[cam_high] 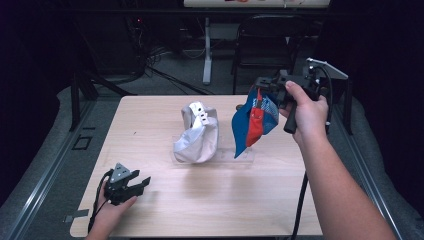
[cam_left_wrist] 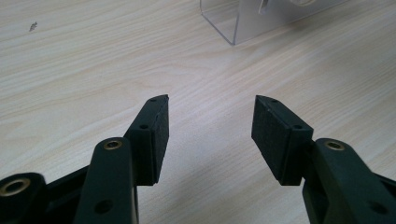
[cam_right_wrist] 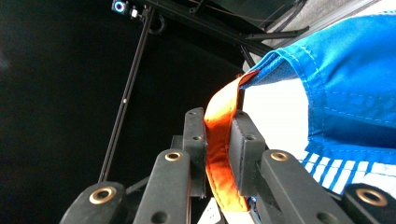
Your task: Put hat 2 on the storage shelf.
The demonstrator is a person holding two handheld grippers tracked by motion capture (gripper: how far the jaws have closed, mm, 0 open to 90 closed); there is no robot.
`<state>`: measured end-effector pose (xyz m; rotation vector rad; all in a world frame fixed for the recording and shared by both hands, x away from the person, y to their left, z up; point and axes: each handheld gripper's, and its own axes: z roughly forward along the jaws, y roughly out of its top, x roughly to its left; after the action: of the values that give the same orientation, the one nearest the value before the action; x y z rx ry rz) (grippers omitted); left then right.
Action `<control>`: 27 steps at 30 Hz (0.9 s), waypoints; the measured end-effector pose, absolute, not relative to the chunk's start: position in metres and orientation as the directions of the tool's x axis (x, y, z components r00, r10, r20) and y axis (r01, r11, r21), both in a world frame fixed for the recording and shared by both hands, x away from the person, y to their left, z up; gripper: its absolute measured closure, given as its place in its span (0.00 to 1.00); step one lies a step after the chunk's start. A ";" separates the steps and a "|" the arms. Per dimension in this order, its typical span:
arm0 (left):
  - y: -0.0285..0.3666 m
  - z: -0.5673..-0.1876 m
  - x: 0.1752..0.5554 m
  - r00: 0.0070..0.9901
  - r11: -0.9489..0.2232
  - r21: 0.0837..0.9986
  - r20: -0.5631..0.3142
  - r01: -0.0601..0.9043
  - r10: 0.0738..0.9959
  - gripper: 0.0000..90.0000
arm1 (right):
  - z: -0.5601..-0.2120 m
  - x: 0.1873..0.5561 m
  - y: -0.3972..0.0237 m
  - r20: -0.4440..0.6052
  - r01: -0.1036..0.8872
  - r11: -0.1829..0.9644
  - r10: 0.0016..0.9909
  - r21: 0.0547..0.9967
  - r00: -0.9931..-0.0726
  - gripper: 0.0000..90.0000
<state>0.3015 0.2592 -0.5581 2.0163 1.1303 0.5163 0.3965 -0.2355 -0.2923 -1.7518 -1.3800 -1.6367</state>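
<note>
I hold the blue cap (cam_high: pixel 252 125) up by its orange strap (cam_right_wrist: pixel 219 140), pinched tight in my right gripper (cam_high: pixel 261 86), so it hangs free above the far right of the desk (cam_high: pixel 165 210) and clear of the clear stand (cam_high: pixel 245 154) below it. The grey cap (cam_high: pixel 197 134) sits on that stand's left side, mid-desk. My right forearm reaches up and forward, wrist raised. My left gripper (cam_left_wrist: pixel 210 116) rests near left on the desk, jaws wide and empty.
</note>
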 end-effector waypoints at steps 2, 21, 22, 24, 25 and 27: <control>0.260 -0.558 0.302 0.525 -0.323 0.771 -0.016 0.548 0.851 0.52 | -0.293 0.399 -0.235 0.909 0.823 -0.459 0.387 0.334 -0.154 0.87; 0.263 -0.557 0.302 0.520 -0.317 0.776 -0.017 0.546 0.854 0.52 | -0.312 0.423 -0.228 0.889 0.826 -0.461 0.447 0.323 -0.098 0.87; 0.263 -0.557 0.302 0.521 -0.317 0.776 -0.016 0.544 0.854 0.52 | -0.313 0.424 -0.228 0.888 0.825 -0.466 0.451 0.321 -0.091 0.87; 0.264 -0.557 0.302 0.523 -0.321 0.776 -0.013 0.542 0.852 0.52 | -0.315 0.425 -0.228 0.886 0.830 -0.457 0.455 0.320 -0.091 0.87; 0.264 -0.557 0.302 0.523 -0.321 0.776 -0.013 0.543 0.853 0.52 | -0.316 0.425 -0.227 0.887 0.834 -0.453 0.453 0.316 -0.091 0.87; 0.264 -0.557 0.302 0.521 -0.319 0.777 -0.014 0.543 0.853 0.52 | -0.321 0.426 -0.225 0.885 0.834 -0.456 0.458 0.311 -0.080 0.87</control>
<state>0.3018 0.2635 -0.5572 2.0079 1.1356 0.5234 0.4264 -0.2252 -0.3207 -1.8610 -1.3973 -1.5481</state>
